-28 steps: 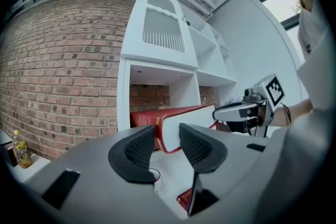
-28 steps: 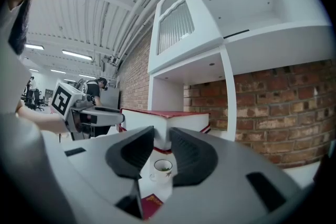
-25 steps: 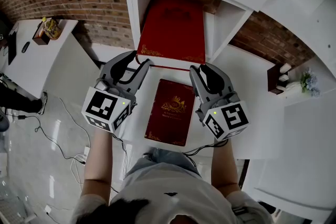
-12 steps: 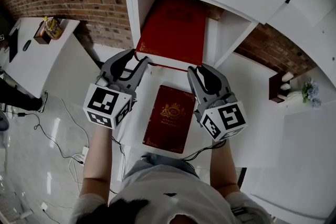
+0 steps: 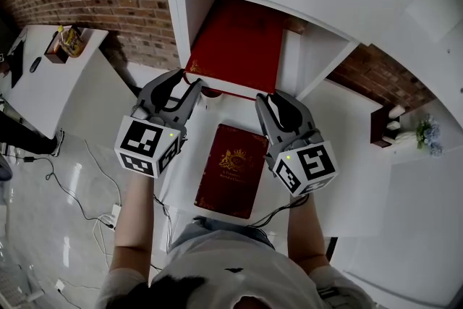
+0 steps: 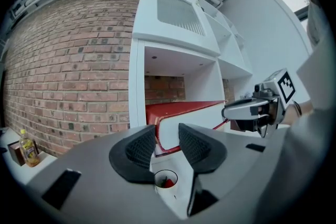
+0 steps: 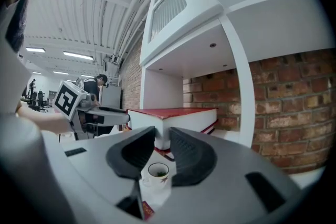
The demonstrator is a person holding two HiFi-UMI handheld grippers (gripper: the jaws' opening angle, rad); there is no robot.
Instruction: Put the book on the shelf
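The large red book [image 5: 239, 40] is laid flat inside the shelf [image 5: 177, 18], its front edge overhanging. Just before the shelf, the left gripper [image 5: 192, 83] and right gripper [image 5: 269, 99] are held part-open and empty. The right's jaws have just been closing, probably for a final push.

Person wearing a white short-sleeved T-shirt [image 5: 231, 260] with a small dark chest mark, pale blue denim [image 5: 217, 226] showing beyond it, left gripper [image 5: 189, 85] and right gripper [image 5: 273, 99] wearing smooth grey shells [image 5: 165, 94], black ribbed pads [image 6: 140, 145] lining them, white cubes [image 5: 148, 147] bearing black square markers, green lamps [image 5: 171, 142] glowing, dark cable [image 5: 278, 206] trailing under the right.
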